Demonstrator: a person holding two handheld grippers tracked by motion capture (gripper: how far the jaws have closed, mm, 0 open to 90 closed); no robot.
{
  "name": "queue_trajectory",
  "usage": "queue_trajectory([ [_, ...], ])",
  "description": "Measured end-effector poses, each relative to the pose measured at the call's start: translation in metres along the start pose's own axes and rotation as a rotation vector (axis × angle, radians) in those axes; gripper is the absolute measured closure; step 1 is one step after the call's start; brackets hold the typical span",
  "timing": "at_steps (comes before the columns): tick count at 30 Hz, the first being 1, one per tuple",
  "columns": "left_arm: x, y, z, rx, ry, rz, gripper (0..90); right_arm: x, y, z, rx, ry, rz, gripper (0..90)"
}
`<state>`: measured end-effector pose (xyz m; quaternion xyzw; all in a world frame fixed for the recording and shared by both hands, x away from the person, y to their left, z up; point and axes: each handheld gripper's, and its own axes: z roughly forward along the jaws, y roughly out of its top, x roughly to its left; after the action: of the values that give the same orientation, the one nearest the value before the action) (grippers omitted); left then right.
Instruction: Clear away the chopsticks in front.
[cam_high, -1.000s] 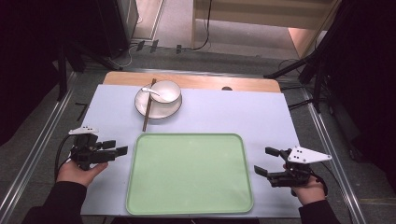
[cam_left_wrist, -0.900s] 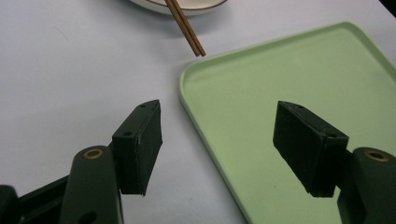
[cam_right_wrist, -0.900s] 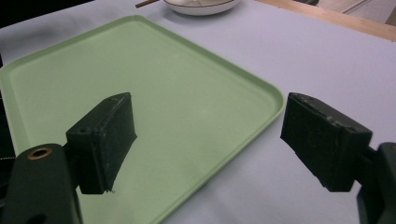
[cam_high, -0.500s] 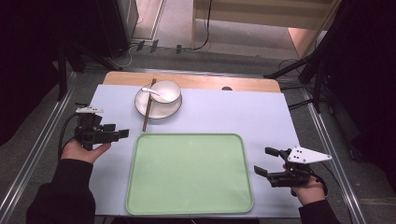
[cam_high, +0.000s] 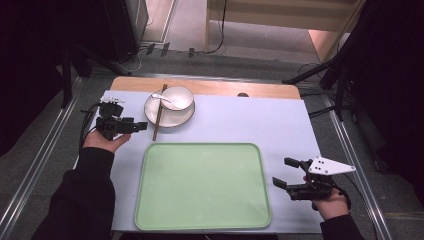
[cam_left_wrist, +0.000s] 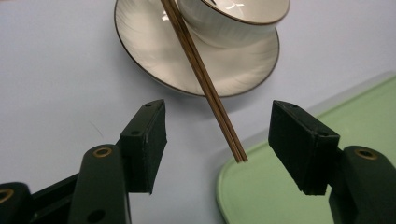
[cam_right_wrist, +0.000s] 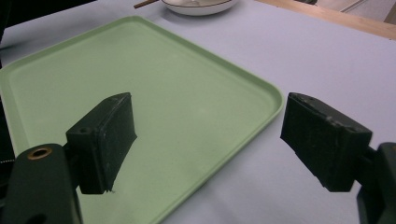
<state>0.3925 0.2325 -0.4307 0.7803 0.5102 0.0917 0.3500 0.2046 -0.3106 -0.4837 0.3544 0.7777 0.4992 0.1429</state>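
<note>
So the person's left gripper (cam_high: 141, 126) is sitting just off the left side of the plate (cam_high: 172, 118), jaws spread wide with nothing pinched, though they've just been closing in a bit. From the left gripper view you can see the near tip of the chopsticks (cam_left_wrist: 205, 84) poking out right between the two black pads (cam_left_wrist: 147, 140), not touching either one. The chopsticks lie slanted across the left rim of the plate, with that lower end hanging out over the pale blue mat (cam_high: 260, 120) just short of the corner of the green tray (cam_high: 200, 187). A white bowl (cam_high: 176, 97) sits on the plate with a white spoon (cam_high: 161, 97) resting in it. Over on the other side, the right gripper (cam_high: 281, 172) hangs near the tray's right edge, low down by the table's near side, jaws also wide apart and holding nothing. In the right gripper view the tray's corner lies between those jaws, further off, not touched. Tray has nothing on it.
</note>
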Motion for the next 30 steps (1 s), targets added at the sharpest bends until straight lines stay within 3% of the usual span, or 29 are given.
queue_trajectory([
  [4, 0.003, 0.008, 0.009, -0.001, 0.007, -0.023, 40.8, 0.000, 0.000, 0.000, -0.002, 0.000, 0.001, 18.0],
  [5, 0.006, 0.012, 0.017, 0.012, 0.015, -0.050, 42.0, 0.000, 0.001, 0.000, -0.006, 0.003, 0.002, 18.0],
  [8, 0.011, 0.019, 0.027, 0.029, 0.029, -0.067, 43.9, 0.000, 0.001, 0.000, -0.005, 0.007, -0.003, 18.0],
  [15, 0.010, 0.036, 0.050, 0.044, 0.054, -0.048, 48.1, 0.000, 0.000, -0.001, -0.009, 0.005, -0.002, 18.0],
  [18, 0.012, 0.042, 0.066, 0.058, 0.073, -0.063, 53.4, 0.001, 0.000, -0.003, -0.011, 0.004, 0.002, 18.0],
  [22, 0.012, 0.043, 0.080, 0.069, 0.105, -0.071, 59.5, 0.002, -0.001, -0.005, -0.009, 0.002, -0.002, 18.0],
  [30, 0.012, 0.043, 0.095, 0.079, 0.109, -0.084, 63.9, 0.002, -0.003, -0.008, -0.012, -0.006, 0.001, 18.0],
])
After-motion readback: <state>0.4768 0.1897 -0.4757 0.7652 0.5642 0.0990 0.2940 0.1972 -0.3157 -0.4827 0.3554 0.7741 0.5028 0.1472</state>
